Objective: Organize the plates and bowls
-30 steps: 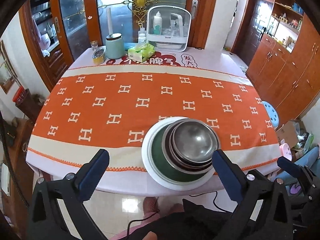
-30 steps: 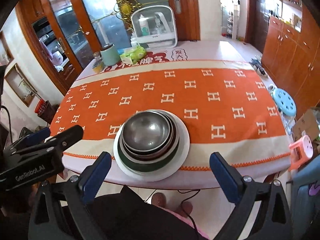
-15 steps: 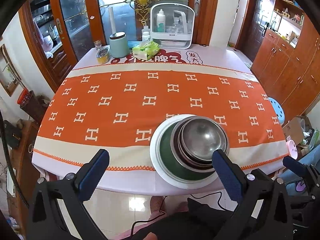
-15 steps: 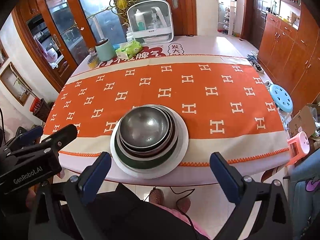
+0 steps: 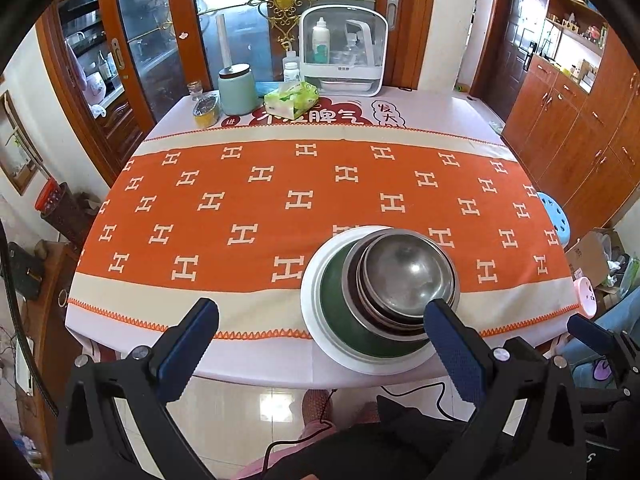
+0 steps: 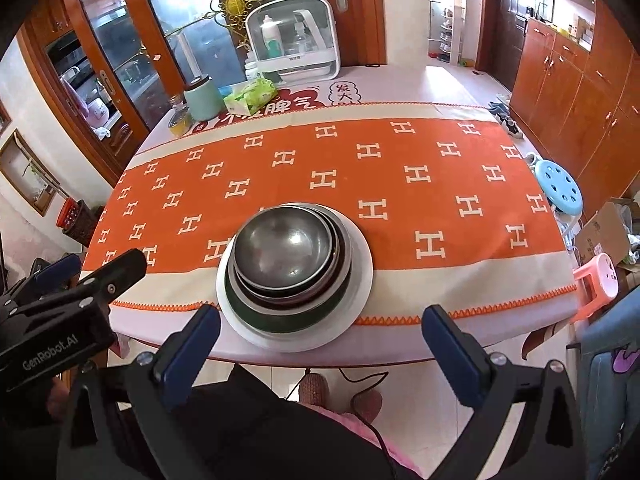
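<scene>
left gripper [image 5: 320,344]: jaws spread wide, blue-padded fingers [image 5: 188,354] pointing forward, holding nothing | right gripper [image 6: 320,340]: jaws spread wide, blue pads facing each other, holding nothing | position: side by side, level, left gripper's black body visible at the right wrist view's left edge

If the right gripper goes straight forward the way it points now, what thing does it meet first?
Probably the stack of steel bowls on the white round plate near the table's front edge. The open right gripper points at its right side. The gripper may sit higher than the stack, so it could pass over; depth is unclear.
</scene>
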### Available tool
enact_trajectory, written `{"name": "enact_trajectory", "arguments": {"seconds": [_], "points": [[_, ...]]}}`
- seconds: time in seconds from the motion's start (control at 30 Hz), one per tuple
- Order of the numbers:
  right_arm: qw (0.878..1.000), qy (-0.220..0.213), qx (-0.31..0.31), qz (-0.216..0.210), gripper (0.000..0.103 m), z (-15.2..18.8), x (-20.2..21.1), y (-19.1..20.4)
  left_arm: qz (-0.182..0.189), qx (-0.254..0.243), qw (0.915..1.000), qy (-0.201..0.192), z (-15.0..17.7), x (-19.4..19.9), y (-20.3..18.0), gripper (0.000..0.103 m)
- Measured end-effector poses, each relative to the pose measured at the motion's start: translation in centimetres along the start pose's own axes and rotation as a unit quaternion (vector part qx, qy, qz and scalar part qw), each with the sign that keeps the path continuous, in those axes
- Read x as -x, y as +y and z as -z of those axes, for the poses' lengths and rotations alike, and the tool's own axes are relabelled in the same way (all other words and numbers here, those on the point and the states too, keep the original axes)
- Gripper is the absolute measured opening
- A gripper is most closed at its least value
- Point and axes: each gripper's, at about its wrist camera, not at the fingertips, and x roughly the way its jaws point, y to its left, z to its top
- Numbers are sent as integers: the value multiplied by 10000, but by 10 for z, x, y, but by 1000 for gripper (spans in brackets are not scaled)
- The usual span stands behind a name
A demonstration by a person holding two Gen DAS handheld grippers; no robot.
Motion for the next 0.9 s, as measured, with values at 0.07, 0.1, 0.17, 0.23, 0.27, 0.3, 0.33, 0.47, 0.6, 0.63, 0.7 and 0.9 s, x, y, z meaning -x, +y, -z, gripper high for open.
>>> {"name": "enact_trajectory", "arguments": {"seconds": [0.07, 0.1, 0.17, 0.23, 0.27, 0.3, 0.33, 0.47, 0.6, 0.63, 0.7, 0.9], "points": [[9999, -48, -91, 31, 101, 0, 2, -4, -22, -35, 10000, 37, 0, 0, -1, 102], [9999, -76, -128, 54, 101, 0, 4, -5, -20, -63, 9999, 99, 1, -2, 0, 102], [9998, -99, -173, 52, 101, 0, 5, -7, -15, -86, 9998, 158, 3, -4, 0, 102], [9998, -97, -181, 47, 101, 0, 6, -8, -22, -98, 9998, 149, 4, -4, 1, 102], [9998, -104, -179, 47, 101, 1, 6, -8, -36, -113, 9998, 137, 4, -4, 1, 102], [9998, -104, -170, 52, 101, 0, 5, -8, -104, -180, 9998, 81, 5, -3, 0, 102], [9998, -108, -172, 52, 101, 0, 6, -8, -155, -229, 9996, 80, 5, -4, -2, 102], [9998, -108, -182, 55, 101, 0, 6, -9, -126, -272, 9995, 91, 3, -5, -5, 102], [9998, -103, -167, 48, 101, 1, 6, -10, -133, -298, 9994, 68, 4, -5, -4, 102], [9998, -105, -172, 49, 101, 0, 6, -9, -133, -315, 9994, 65, 3, -5, -6, 102], [9998, -102, -172, 47, 101, 1, 6, -10, -139, -322, 9994, 67, 2, -6, -7, 102], [9998, -104, -166, 33, 101, 0, 6, -10, -177, -338, 9993, 40, 2, -6, -9, 102]]}}
